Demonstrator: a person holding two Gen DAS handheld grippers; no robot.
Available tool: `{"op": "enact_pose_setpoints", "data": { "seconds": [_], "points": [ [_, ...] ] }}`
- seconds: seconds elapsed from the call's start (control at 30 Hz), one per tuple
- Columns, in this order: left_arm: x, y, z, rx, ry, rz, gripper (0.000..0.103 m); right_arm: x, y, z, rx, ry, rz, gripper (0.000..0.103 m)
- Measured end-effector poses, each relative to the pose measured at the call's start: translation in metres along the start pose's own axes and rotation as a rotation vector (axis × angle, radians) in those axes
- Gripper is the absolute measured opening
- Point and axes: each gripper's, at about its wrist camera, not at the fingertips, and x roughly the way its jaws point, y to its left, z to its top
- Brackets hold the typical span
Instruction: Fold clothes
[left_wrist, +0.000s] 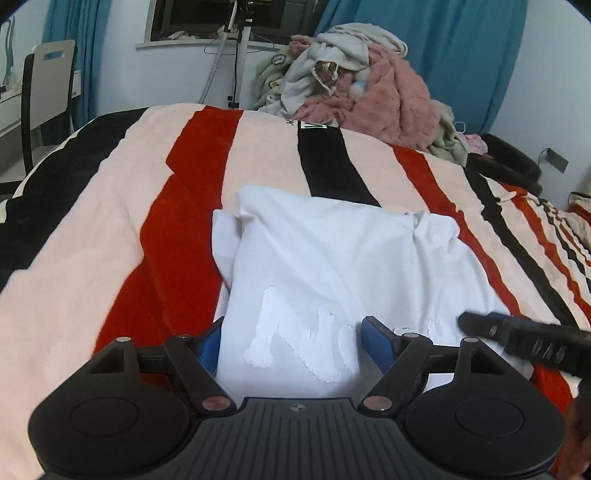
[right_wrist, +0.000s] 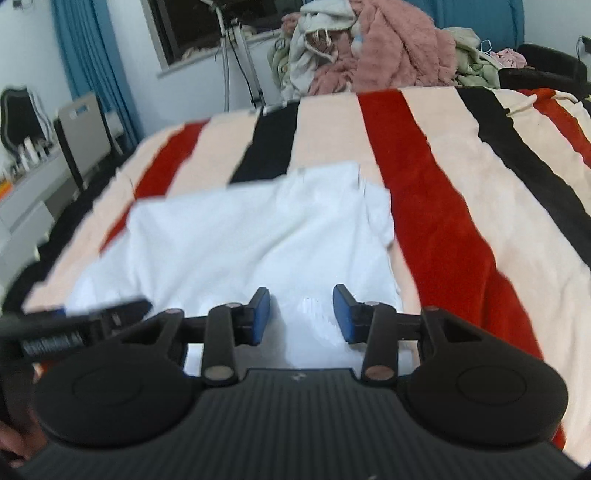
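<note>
A white shirt (left_wrist: 317, 254) with raised white lettering lies partly folded on the striped blanket (left_wrist: 110, 240), its sleeves tucked in at the far corners. My left gripper (left_wrist: 293, 339) is open over the shirt's near edge, and cloth covers part of its left blue finger (left_wrist: 210, 343). In the right wrist view the white shirt (right_wrist: 240, 236) fills the middle, and my right gripper (right_wrist: 303, 314) hovers open above its near right part with nothing between the pads. Each gripper shows in the other's view: the right gripper (left_wrist: 517, 336) and the left gripper (right_wrist: 92, 325).
The red, black and cream blanket (right_wrist: 443, 184) covers the whole bed. A heap of unfolded clothes (left_wrist: 369, 81), pink and grey, sits past the far edge. A chair (left_wrist: 44, 92) and desk stand at the left, a white stand (left_wrist: 240, 55) by the window.
</note>
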Motion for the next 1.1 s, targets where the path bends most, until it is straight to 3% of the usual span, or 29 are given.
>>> {"op": "enact_pose_setpoints", "data": {
  "seconds": [0.17, 0.43, 0.6, 0.73, 0.83, 0.93, 1.1],
  "points": [
    [-0.020, 0.011, -0.004, -0.118, 0.020, -0.006, 0.078, 0.002, 0.009, -0.003, -0.063, -0.005, -0.034, 0.041],
    [-0.074, 0.017, -0.030, -0.296, -0.046, -0.113, 0.078, 0.001, 0.013, -0.005, -0.060, -0.009, -0.054, 0.041],
    [-0.078, 0.045, -0.046, -0.525, -0.048, -0.109, 0.076, 0.000, 0.015, -0.006, -0.061, -0.012, -0.070, 0.040],
    [-0.088, 0.046, -0.052, -0.552, -0.061, -0.153, 0.076, 0.000, 0.016, -0.007, -0.060, -0.011, -0.078, 0.040],
    [-0.082, 0.038, -0.058, -0.543, -0.005, -0.232, 0.078, 0.000, 0.016, -0.006, -0.056, -0.011, -0.082, 0.040],
    [-0.054, 0.044, -0.066, -0.655, 0.000, -0.342, 0.076, 0.000, 0.016, -0.006, -0.050, -0.011, -0.086, 0.040],
    [-0.032, 0.062, -0.060, -0.787, -0.059, -0.339, 0.064, 0.002, 0.012, -0.007, -0.026, -0.017, -0.075, 0.040]
  ]
}}
